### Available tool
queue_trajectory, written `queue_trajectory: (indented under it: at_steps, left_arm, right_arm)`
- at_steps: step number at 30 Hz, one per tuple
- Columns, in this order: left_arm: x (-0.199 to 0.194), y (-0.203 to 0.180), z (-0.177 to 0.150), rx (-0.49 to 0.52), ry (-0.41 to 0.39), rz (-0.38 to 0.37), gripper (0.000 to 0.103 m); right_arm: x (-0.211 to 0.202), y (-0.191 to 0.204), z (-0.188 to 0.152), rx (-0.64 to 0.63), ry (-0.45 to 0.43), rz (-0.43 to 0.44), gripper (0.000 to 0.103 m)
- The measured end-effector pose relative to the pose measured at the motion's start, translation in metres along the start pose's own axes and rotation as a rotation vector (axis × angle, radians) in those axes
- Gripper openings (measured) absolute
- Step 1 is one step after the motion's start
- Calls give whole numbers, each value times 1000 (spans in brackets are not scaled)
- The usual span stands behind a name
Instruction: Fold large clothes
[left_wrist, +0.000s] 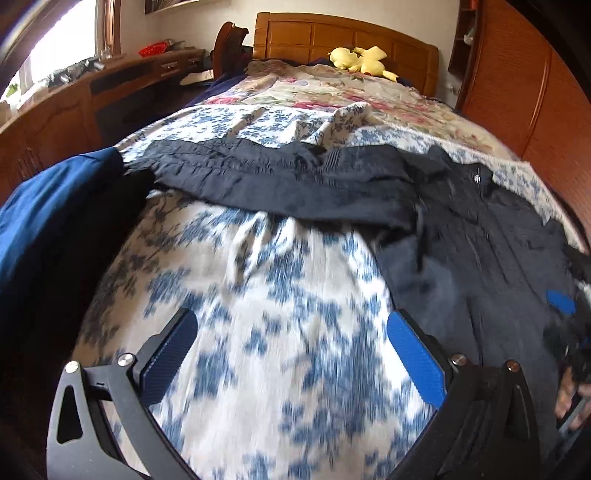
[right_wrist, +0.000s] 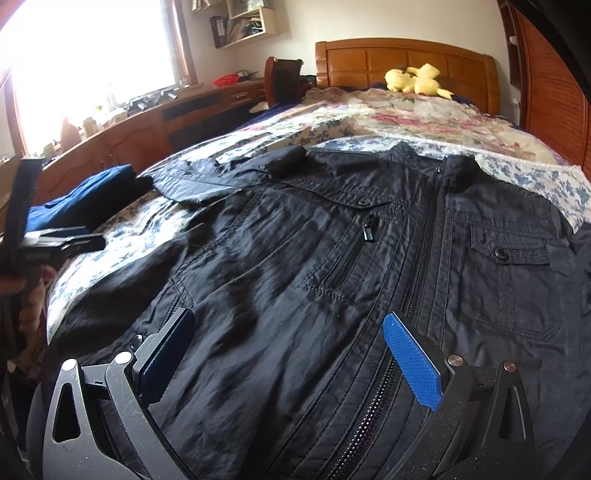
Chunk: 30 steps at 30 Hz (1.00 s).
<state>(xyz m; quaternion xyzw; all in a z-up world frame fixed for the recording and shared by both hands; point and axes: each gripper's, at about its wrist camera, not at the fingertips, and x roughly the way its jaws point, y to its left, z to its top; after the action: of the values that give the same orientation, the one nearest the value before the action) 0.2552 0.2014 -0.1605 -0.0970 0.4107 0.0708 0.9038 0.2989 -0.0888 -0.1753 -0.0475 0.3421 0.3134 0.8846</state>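
Observation:
A large black zip-up jacket lies front up on the bed. One sleeve stretches out to the left across the blue-and-white floral sheet. My left gripper is open and empty, low over the bare sheet just left of the jacket's body. My right gripper is open and empty, hovering over the jacket's lower front beside the zipper. The left gripper also shows at the left edge of the right wrist view, and the right gripper at the right edge of the left wrist view.
A folded blue garment lies at the bed's left edge. A floral quilt and a yellow plush toy lie by the wooden headboard. A wooden desk runs along the left, wardrobe doors on the right.

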Motion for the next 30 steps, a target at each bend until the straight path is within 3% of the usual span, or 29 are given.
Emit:
queue_trajectory:
  at_steps: [10, 15, 19, 20, 22, 23, 25, 30]
  left_arm:
    - [73, 23, 57, -79, 80, -9, 88]
    - [101, 48, 75, -229, 79, -58, 87]
    - [121, 69, 84, -362, 73, -140, 85]
    - [122, 71, 86, -379, 68, -152, 81]
    - [125, 76, 90, -419, 68, -160, 53]
    - [128, 79, 92, -445, 73, -160, 45]
    - [131, 79, 95, -453, 82, -175, 9]
    - [109, 39, 112, -298, 30, -71, 0]
  right_arm:
    - [4, 5, 1, -24, 16, -10, 103]
    - [5, 3, 0, -18, 17, -1, 103]
    - [5, 3, 0, -16, 16, 8, 103]
    - [4, 3, -1, -13, 14, 11, 103]
    - [3, 2, -1, -7, 11, 16, 103]
    - [4, 2, -1, -7, 12, 16, 103]
    - [4, 3, 0, -7, 11, 17, 103]
    - [4, 2, -1, -8, 7, 17, 103]
